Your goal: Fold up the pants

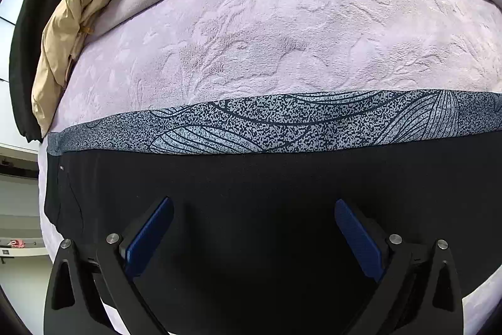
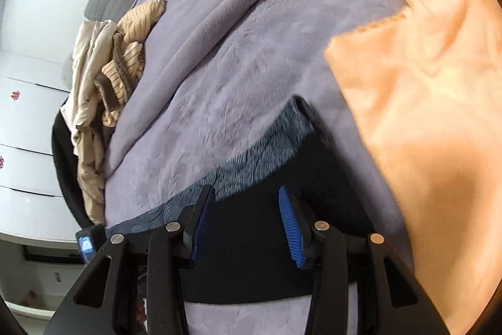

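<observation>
**Both grippers over the pants, nothing gripped yet**

The pants (image 1: 251,184) lie flat on the bed's lilac blanket (image 1: 266,36), black cloth with a grey patterned band (image 1: 282,121) along the far edge. I cannot tell whether that band is waistband or lining.

My left hand-held gripper (image 1: 254,236) hangs over the black cloth, fingers wide apart, nothing between them. Right hand-held gripper (image 2: 248,228) likewise spread and empty, over the pants near their right end; its view is blurred. An orange cloth (image 2: 423,131) lies just beside that end. A beige jacket (image 1: 62,30) is heaped at the bed's left side, well apart from the work.

My reading: pants appear partly folded or laid out; I am between grasps, lining up a fold. Next move calls for pinching one edge with both grippers, evenly, then carrying it across without dragging the blanket.
</observation>
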`<state>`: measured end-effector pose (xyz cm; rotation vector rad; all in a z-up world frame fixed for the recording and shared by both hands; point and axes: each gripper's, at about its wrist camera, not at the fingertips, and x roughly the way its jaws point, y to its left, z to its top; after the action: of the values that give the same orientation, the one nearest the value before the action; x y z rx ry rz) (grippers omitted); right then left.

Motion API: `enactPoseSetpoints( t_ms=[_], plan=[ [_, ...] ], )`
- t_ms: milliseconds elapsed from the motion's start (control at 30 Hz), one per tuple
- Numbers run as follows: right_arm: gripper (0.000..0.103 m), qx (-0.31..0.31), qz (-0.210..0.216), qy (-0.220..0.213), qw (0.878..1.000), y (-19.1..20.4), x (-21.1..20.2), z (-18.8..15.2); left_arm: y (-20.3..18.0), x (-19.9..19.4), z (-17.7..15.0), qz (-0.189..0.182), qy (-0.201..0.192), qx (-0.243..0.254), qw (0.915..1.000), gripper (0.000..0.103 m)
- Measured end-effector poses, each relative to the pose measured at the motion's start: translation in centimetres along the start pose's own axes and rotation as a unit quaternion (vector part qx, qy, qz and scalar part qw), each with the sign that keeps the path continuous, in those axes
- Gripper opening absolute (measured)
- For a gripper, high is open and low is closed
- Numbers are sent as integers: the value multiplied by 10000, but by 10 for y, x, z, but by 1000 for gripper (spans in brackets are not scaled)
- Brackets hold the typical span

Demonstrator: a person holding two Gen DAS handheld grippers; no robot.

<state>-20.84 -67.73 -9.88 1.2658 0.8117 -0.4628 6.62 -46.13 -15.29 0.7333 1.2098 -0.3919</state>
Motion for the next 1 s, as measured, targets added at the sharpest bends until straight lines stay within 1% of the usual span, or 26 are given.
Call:
enactPoseSetpoints(
  t_ms=[67, 167, 267, 367, 467, 567, 633, 700, 767, 833, 867, 900, 933, 967, 1000],
  plan=[
    [53, 388, 168, 7, 9991, -17, -13, -26, -1, 1, 0, 56, -20, 69, 10000, 103],
    [53, 915, 353, 73, 9952, -41, -17, -58, -6, 1, -1, 151, -74, 153, 9997, 103],
    [53, 1161, 309, 85, 9927, -59, -9, -71, -8, 1, -2, 189, -106, 160, 9996, 103],
    [53, 1265, 463, -66, 9909, -69, -1, -70, -10, 0, -4, 217, -138, 177, 9995, 103],
    [53, 1296, 447, -173, 9904, -75, 10, -62, -12, -1, -4, 231, -162, 213, 9994, 103],
    [53, 1180, 444, -286, 9916, -71, 17, -57, -11, -5, -5, 220, -148, 196, 9995, 103],
    [53, 1054, 522, -384, 9923, -64, 20, -52, -8, -7, -5, 213, -143, 191, 9995, 103],
    [55, 1055, 727, -493, 9905, -60, 23, -45, -5, -8, -4, 222, -165, 226, 9994, 103],
    [55, 1067, 743, -514, 9902, -56, 30, -37, -5, -10, -4, 250, -197, 277, 9991, 103],
    [55, 1269, 728, -420, 9883, -58, 42, -30, -6, -14, -3, 322, -209, 304, 9988, 101],
    [45, 1371, 703, -376, 9873, -60, 44, -29, -7, -20, -2, 317, -219, 280, 9989, 95],
    [26, 1466, 792, -329, 9855, -62, 45, -27, -9, -26, -2, 244, -232, 243, 9991, 76],
    [21, 1517, 1003, -346, 9827, -62, 42, -28, -10, -36, -1, 10, -238, 179, 9996, 70],
    [17, 1484, 1107, -382, 9820, -60, 38, -29, -11, -43, 0, -184, -284, 128, 9993, 70],
    [16, 1301, 1137, -424, 9840, -54, 30, -29, -16, -54, 3, -400, -448, 87, 9982, 70]
  ],
)
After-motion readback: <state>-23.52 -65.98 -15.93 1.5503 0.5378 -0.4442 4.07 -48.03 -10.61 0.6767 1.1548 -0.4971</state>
